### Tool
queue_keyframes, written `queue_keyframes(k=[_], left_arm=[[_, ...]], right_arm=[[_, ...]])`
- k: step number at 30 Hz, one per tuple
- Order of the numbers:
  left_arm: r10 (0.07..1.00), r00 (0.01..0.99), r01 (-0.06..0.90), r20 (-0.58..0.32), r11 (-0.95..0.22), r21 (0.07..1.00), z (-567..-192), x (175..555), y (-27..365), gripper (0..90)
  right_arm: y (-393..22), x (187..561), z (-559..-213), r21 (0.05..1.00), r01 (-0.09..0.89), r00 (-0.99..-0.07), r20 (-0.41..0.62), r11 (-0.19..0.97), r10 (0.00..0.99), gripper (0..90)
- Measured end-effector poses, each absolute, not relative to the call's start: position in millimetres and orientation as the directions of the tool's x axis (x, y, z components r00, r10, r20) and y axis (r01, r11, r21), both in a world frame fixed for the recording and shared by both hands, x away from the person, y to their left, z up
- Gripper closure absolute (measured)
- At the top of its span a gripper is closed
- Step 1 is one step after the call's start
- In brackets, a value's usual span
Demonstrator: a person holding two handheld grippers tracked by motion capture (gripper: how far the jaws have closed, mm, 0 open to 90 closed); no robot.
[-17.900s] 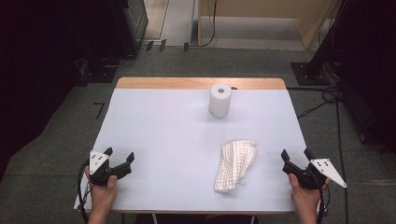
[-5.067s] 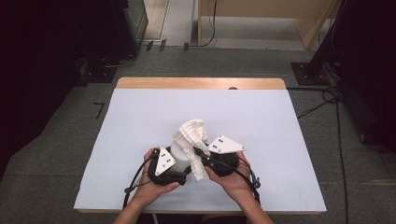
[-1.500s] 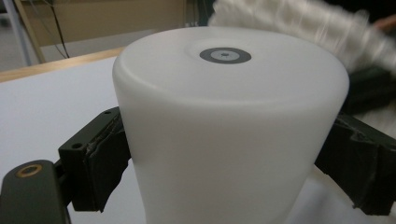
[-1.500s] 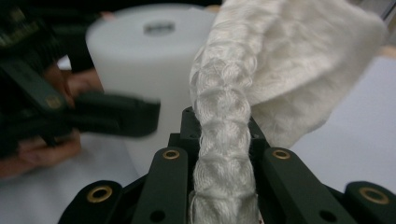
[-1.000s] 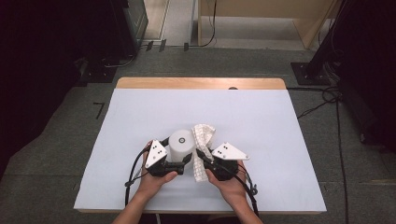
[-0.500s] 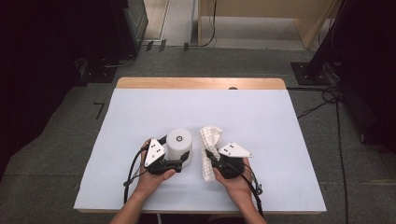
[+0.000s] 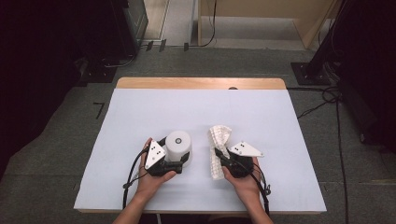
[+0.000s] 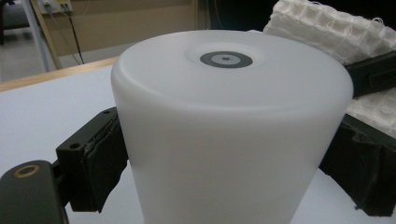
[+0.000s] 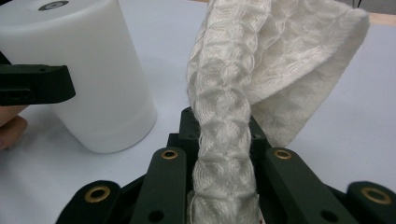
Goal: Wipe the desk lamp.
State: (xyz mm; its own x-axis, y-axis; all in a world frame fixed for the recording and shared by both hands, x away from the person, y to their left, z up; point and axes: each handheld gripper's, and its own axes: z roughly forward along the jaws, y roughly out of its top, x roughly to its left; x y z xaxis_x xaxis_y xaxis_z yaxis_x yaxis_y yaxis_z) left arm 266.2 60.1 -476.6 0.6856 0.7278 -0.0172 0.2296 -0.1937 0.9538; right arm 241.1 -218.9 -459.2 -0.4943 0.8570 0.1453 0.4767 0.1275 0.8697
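On white table [image 7: 140,116], left hand-held gripper [image 7: 180,164] jaws flanking white cylinder [image 7: 179,145], right hand-held gripper [image 7: 223,158] clamping waffle cloth [image 7: 218,140].

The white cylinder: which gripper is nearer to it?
Left. The left gripper has its jaws around the white cylinder; the right gripper, holding the cloth, is beside it, apart.

The white cylinder [image 7: 179,144] is no longer found at the far side of the table [image 7: 140,112]; it is now held near the front edge, and the left gripper's [image 7: 180,164] jaws have just been opening around it. The waffle-weave cloth [image 7: 217,140], once flat, is lifted by the right gripper [image 7: 223,158] and drawn rightward, apart from the cylinder.
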Motion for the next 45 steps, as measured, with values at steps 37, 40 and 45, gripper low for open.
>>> queue_keyframes(k=[37, 40, 45], left_arm=[[0.604, 0.792, 0.274, -0.088, -0.223, 0.936, -463.4, 262.9, 56.3, 8.9], [0.601, 0.794, 0.27, -0.091, -0.214, 0.939, -461.7, 261.8, 55.3, 8.9], [0.606, 0.79, 0.267, -0.099, -0.193, 0.944, -457.5, 262.4, 60.0, 9.0]], right_arm=[[-179.6, 229.1, -442.2, 0.902, 0.414, -0.623, 0.186, 0.119, 0.76, 76.6], [-181.7, 223.2, -429.4, 0.924, 0.362, -0.634, 0.146, 0.125, 0.759, 76.6], [-178.5, 229.7, -447.2, 0.894, 0.417, -0.627, 0.152, 0.165, 0.764, 76.6]])
